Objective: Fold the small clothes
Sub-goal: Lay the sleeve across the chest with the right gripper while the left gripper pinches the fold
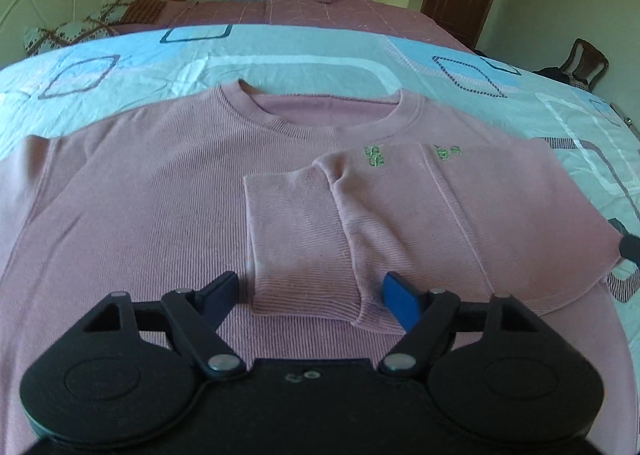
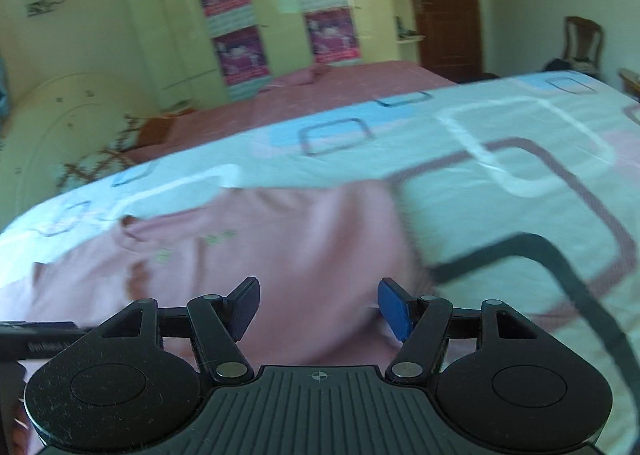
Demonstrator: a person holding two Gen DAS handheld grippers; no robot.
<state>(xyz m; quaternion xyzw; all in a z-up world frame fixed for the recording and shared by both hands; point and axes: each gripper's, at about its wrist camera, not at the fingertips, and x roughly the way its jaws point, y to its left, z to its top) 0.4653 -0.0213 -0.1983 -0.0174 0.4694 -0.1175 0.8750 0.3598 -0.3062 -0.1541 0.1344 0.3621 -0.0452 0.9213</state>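
A pink sweater lies flat across the middle of the left wrist view on the bed's patterned sheet, one sleeve already folded over its chest. The left gripper straddles that sleeve's cuff, jaws partly open and not pressing it; the right gripper, jaws apart and empty, hovers at the sweater's edge. Sleeve folding seems in hand; next likely calls for folding the other sleeve in.
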